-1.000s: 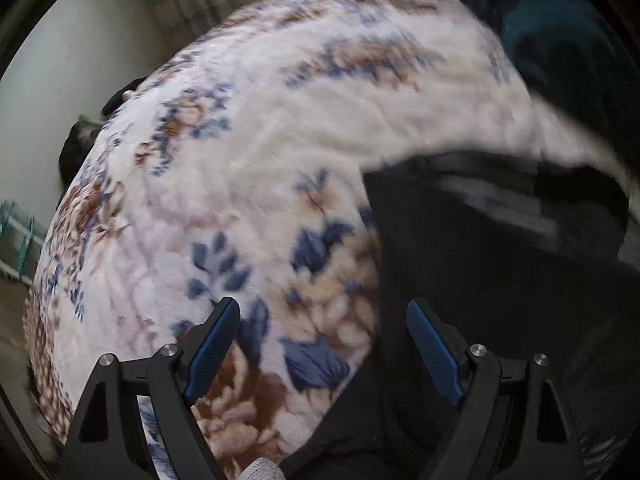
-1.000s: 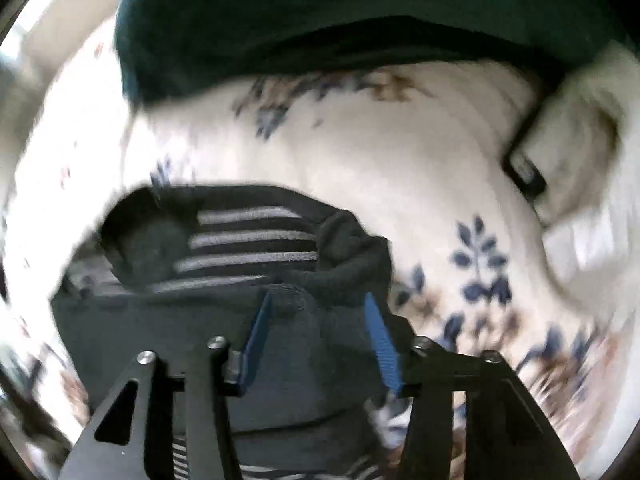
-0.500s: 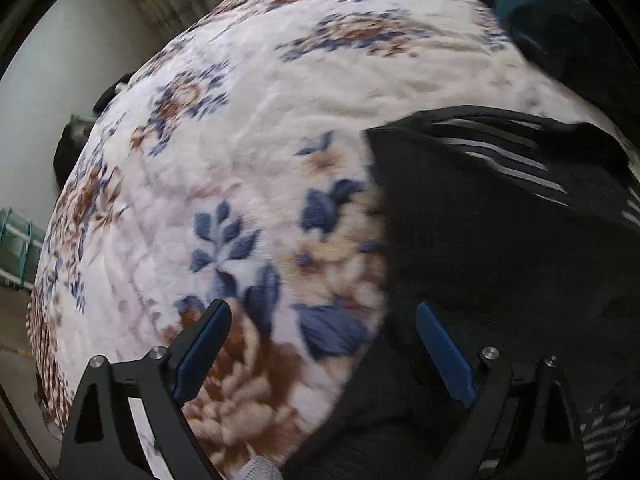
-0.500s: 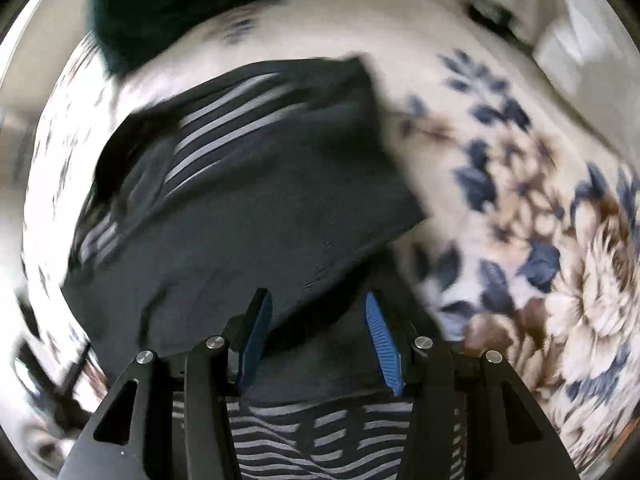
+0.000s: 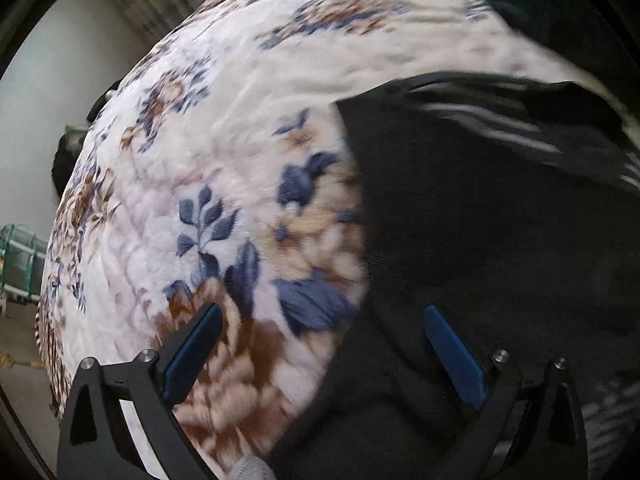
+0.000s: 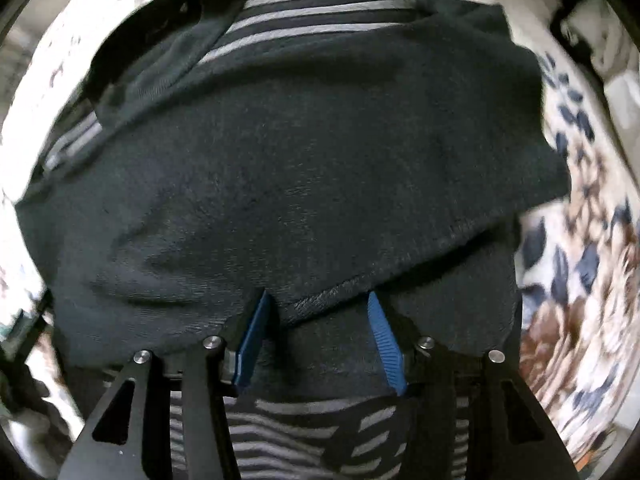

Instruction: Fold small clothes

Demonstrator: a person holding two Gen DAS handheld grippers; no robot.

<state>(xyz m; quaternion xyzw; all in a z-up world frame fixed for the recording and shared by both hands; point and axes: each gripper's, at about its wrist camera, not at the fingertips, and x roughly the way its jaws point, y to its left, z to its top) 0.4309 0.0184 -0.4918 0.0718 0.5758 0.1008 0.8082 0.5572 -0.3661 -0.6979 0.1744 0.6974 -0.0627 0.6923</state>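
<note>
One floral blanket noted, covering the bed. Dark striped garment found lying folded on it, top layer doubled over the lower one. Left gripper seen spread wide, jaws just opened further, astride the garment's edge, pinching nothing. Right gripper observed half spread over the folded hem, pads apparently clear of the cloth.

Bare floral blanket is lying open to the left of the dark garment, giving the left gripper free passage there. A dark green cloth is blocking the far right corner. Under the right gripper the garment is filling nearly everything, leaving only a strip of blanket at the right.
</note>
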